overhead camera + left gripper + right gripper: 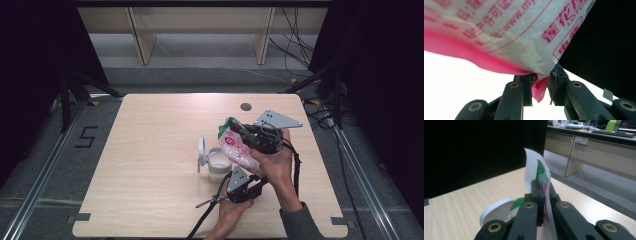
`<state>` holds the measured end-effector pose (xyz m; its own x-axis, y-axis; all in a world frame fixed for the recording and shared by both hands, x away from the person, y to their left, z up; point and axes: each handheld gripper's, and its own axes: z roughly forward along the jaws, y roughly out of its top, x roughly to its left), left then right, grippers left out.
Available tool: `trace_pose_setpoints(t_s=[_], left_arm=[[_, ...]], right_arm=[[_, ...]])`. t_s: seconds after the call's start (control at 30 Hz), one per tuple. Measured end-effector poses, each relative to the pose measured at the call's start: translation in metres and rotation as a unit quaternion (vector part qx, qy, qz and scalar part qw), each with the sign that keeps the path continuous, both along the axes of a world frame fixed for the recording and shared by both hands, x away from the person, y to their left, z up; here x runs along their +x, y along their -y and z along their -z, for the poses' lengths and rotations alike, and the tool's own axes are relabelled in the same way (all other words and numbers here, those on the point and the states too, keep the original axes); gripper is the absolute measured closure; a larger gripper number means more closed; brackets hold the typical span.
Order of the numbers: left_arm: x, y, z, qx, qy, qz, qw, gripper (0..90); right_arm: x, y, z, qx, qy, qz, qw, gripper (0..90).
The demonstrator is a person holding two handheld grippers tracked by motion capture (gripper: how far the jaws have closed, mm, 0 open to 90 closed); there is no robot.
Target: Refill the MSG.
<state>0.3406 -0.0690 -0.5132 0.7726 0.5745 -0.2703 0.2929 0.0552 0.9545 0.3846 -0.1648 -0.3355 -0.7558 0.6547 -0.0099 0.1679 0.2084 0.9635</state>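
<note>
On the wooden table (pixel 150 150), a white jar (pixel 218 165) stands with its hinged lid (pixel 201 152) open to its left. Just right of the jar, the left gripper (pixel 248 176) pinches the lower corner of a pink-printed granule bag (pixel 240 150). Beyond the jar's right side, the right gripper (pixel 239 128) is clamped on the bag's green-tipped top edge, tilting the bag above the jar.

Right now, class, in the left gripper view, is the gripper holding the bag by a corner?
Yes: the left gripper pinches the pink bottom corner of the bag between its black jaws.
</note>
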Motion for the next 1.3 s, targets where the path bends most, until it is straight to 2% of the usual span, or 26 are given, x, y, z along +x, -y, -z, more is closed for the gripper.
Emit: trace_pose_setpoints(t_s=[0.13,0.17,0.2,0.37,0.4,0.43,0.47,0.5,0.53,0.63,0.7,0.77,0.83,0.87,0.93,0.97,1.0,1.03,1.07,1.1,1.2,1.23,1.27,1.3], left_arm=[[-0.001,-0.002,-0.001,0.0,-0.004,0.002,1.0,73.9],[-0.001,-0.002,0.0,-0.004,0.0,0.008,1.0,73.9],[-0.003,-0.004,-0.001,0.011,-0.004,0.004,0.9999,73.8],[-0.003,-0.005,-0.002,0.014,-0.009,0.01,0.9998,72.9],[-0.003,-0.005,-0.001,0.013,-0.008,0.011,0.9998,72.5],[-0.003,-0.005,-0.001,0.012,-0.009,0.013,0.9998,72.2],[-0.003,-0.005,0.0,0.008,-0.011,0.014,0.9998,71.7],[-0.003,-0.005,0.0,0.013,-0.011,0.012,0.9998,70.5],[-0.003,-0.005,0.0,0.021,-0.01,0.012,0.9997,68.9],[-0.004,-0.006,0.0,0.026,-0.011,0.017,0.9994,68.3],[-0.005,-0.005,0.0,0.026,-0.014,0.017,0.9994,66.8],[-0.005,-0.007,0.0,0.029,-0.015,0.015,0.9993,64.7],[-0.005,-0.007,0.001,0.026,-0.014,0.016,0.9994,62.7],[-0.006,-0.008,0.0,0.033,-0.018,0.013,0.9992,62.0],[-0.006,-0.009,0.001,0.032,-0.02,0.01,0.9992,57.7],[-0.006,-0.011,0.001,0.035,-0.021,0.009,0.9991,56.6],[-0.006,-0.011,0.002,0.028,-0.022,0.011,0.9993,55.2],[-0.007,-0.012,0.001,0.034,-0.023,0.007,0.9991,53.8],[-0.006,-0.014,0.001,0.034,-0.021,0.005,0.9992,52.6],[-0.006,-0.014,0.0,0.031,-0.018,0.005,0.9994,52.5],[-0.005,-0.016,-0.002,0.041,-0.015,0.006,0.999,52.2],[-0.006,-0.016,-0.001,0.04,-0.016,0.004,0.9991,51.2],[-0.006,-0.016,-0.001,0.042,-0.016,0.002,0.999,50.4],[-0.007,-0.016,-0.001,0.045,-0.014,0.004,0.9989,50.1]], right_arm=[[-0.002,0.008,-0.002,0.019,-0.007,0.0,0.9998,90.0],[-0.002,0.009,-0.003,0.021,-0.003,0.0,0.9998,90.0],[-0.004,0.011,-0.003,0.023,-0.008,-0.001,0.9997,90.0],[-0.005,0.02,-0.004,0.036,-0.003,-0.007,0.9993,90.0],[-0.007,0.021,-0.004,0.044,-0.012,-0.005,0.9989,90.0],[-0.005,0.024,-0.004,0.041,0.001,-0.01,0.9991,90.0],[-0.007,0.025,-0.004,0.047,-0.01,-0.009,0.9988,90.0],[-0.007,0.027,-0.004,0.046,-0.007,-0.009,0.9989,90.0],[-0.008,0.029,-0.003,0.053,-0.015,-0.008,0.9984,90.0],[-0.008,0.034,-0.002,0.06,-0.017,-0.015,0.9979,90.0],[-0.008,0.04,-0.002,0.059,-0.011,-0.008,0.9982,90.0],[-0.009,0.043,-0.001,0.078,-0.023,-0.013,0.9966,90.0],[-0.009,0.046,0.0,0.079,-0.022,-0.015,0.9965,90.0],[-0.009,0.047,0.0,0.083,-0.022,-0.02,0.9961,90.0],[-0.008,0.05,0.001,0.083,-0.011,-0.022,0.9962,90.0],[-0.01,0.051,0.002,0.09,-0.024,-0.023,0.9954,90.0],[-0.011,0.053,0.002,0.097,-0.029,-0.023,0.9946,90.0],[-0.011,0.054,0.003,0.098,-0.035,-0.023,0.9943,90.0],[-0.011,0.056,0.004,0.1,-0.031,-0.031,0.9941,90.0],[-0.01,0.057,0.005,0.113,-0.033,-0.032,0.9925,90.0],[-0.011,0.06,0.007,0.105,-0.031,-0.03,0.9935,90.0],[-0.012,0.061,0.008,0.104,-0.039,-0.027,0.9934,90.0],[-0.011,0.061,0.009,0.115,-0.037,-0.031,0.9922,90.0],[-0.012,0.062,0.009,0.107,-0.043,-0.025,0.993,90.0]])
